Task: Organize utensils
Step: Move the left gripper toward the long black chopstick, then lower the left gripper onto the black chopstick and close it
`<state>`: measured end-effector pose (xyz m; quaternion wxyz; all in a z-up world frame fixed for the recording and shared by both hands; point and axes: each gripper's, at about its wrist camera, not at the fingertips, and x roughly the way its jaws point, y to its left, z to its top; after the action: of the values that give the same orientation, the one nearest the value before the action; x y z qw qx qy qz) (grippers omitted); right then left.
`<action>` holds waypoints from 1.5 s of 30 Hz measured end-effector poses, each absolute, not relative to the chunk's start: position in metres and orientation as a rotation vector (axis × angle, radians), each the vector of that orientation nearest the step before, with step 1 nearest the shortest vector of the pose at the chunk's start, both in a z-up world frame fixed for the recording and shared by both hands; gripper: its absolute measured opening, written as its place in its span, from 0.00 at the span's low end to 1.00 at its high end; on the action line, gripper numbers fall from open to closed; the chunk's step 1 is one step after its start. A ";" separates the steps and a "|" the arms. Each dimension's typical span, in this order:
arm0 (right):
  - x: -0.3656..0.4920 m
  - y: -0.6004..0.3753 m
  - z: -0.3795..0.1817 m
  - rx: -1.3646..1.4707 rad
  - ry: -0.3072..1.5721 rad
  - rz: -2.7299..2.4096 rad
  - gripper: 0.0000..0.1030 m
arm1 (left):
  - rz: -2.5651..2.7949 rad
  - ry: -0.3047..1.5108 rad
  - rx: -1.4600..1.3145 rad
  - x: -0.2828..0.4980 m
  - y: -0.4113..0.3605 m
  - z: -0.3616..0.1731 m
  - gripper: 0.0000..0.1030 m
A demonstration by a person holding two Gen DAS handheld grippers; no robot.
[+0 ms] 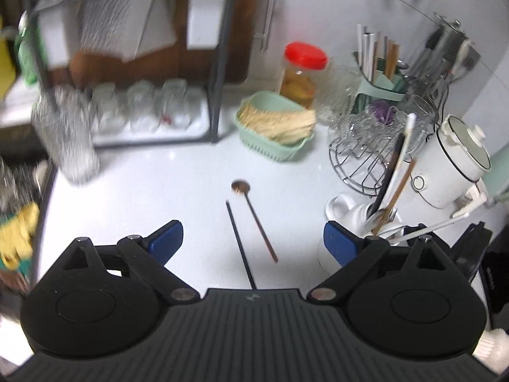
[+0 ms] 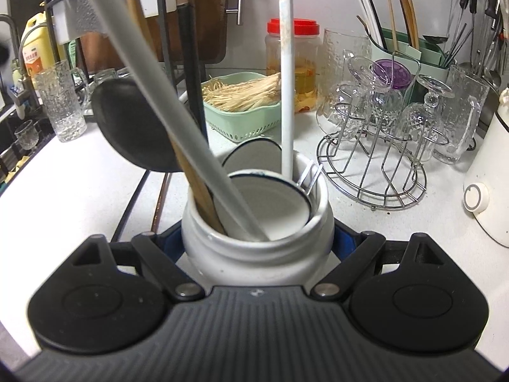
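Note:
A thin copper spoon [image 1: 254,216] and a black chopstick [image 1: 240,243] lie side by side on the white counter, just ahead of my left gripper [image 1: 253,242], which is open and empty above them. My right gripper [image 2: 257,242] is shut on a white ceramic utensil jar [image 2: 257,242]; the jar also shows in the left wrist view [image 1: 359,216] at the right. The jar holds a grey-handled ladle [image 2: 178,117], a white-handled utensil [image 2: 286,95], a wooden handle [image 2: 194,178] and a black spoon [image 2: 133,124].
A green basket of dried noodles [image 1: 276,127] and a red-lidded jar [image 1: 302,73] stand behind. A wire glass rack [image 2: 375,146], a green utensil caddy [image 2: 404,47] and a white cooker [image 1: 455,162] are on the right. A black shelf rack with glasses [image 1: 143,108] stands back left.

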<state>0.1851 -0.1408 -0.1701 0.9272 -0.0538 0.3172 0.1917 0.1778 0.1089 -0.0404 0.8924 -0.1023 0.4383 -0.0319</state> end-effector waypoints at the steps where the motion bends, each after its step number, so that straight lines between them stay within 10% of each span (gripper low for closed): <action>1: 0.185 -0.142 -0.169 -0.093 0.651 0.397 0.99 | -0.055 0.918 -0.231 0.175 0.112 -0.048 0.94; 20: 0.164 -0.149 -0.150 -0.052 0.559 0.380 0.91 | 0.001 1.019 -0.299 0.162 0.109 -0.144 0.92; 31: 0.161 -0.149 -0.152 -0.088 0.551 0.372 0.85 | -0.030 1.100 -0.247 0.173 0.078 -0.182 0.44; 45: 0.163 -0.150 -0.151 -0.090 0.546 0.382 0.85 | -0.011 1.169 -0.136 0.199 0.049 -0.198 0.36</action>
<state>0.1626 -0.1496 -0.1515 0.9441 -0.0443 0.2677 0.1873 0.1989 0.0494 -0.1981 0.8318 -0.0643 0.5513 -0.0050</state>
